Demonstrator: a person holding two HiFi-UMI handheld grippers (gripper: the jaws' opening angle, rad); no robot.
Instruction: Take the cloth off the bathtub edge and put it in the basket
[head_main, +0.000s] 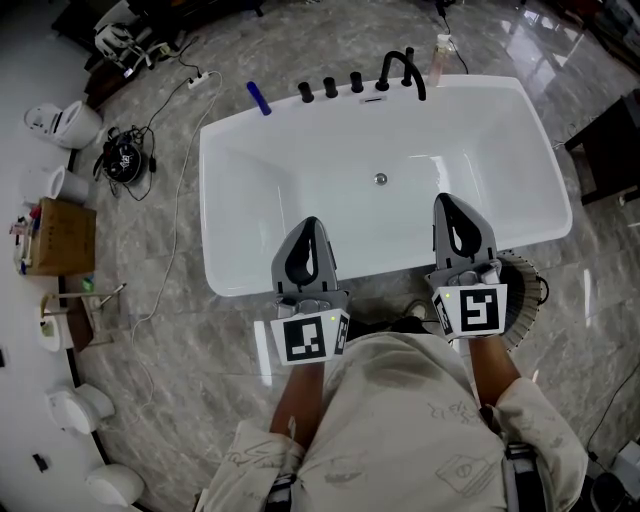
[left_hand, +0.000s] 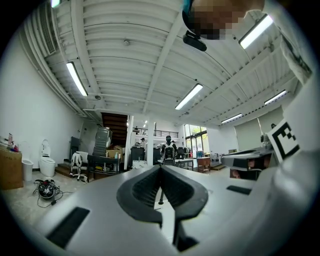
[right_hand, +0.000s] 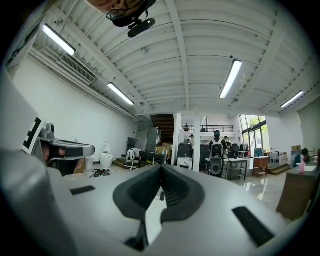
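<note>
The white bathtub (head_main: 240, 160) fills the middle of the head view. No cloth shows on its rim or anywhere else in view. Beside the tub's near right corner stands a ribbed round basket (head_main: 524, 292), mostly hidden behind my right gripper; its inside cannot be seen. My left gripper (head_main: 310, 226) hovers over the tub's near rim, shut with nothing in it. To its right, my right gripper (head_main: 447, 202) reaches over the same rim, likewise shut and empty. Each gripper view shows the tips touching: left gripper (left_hand: 161, 167), right gripper (right_hand: 161, 167).
Black taps (head_main: 404, 70) and knobs line the tub's far rim, with a blue object (head_main: 259, 98) and a bottle (head_main: 441, 50) nearby. A cable and power strip (head_main: 200, 78), a cardboard box (head_main: 62, 236) and toilets (head_main: 65, 122) are on the left. Dark furniture (head_main: 610, 150) stands at the right.
</note>
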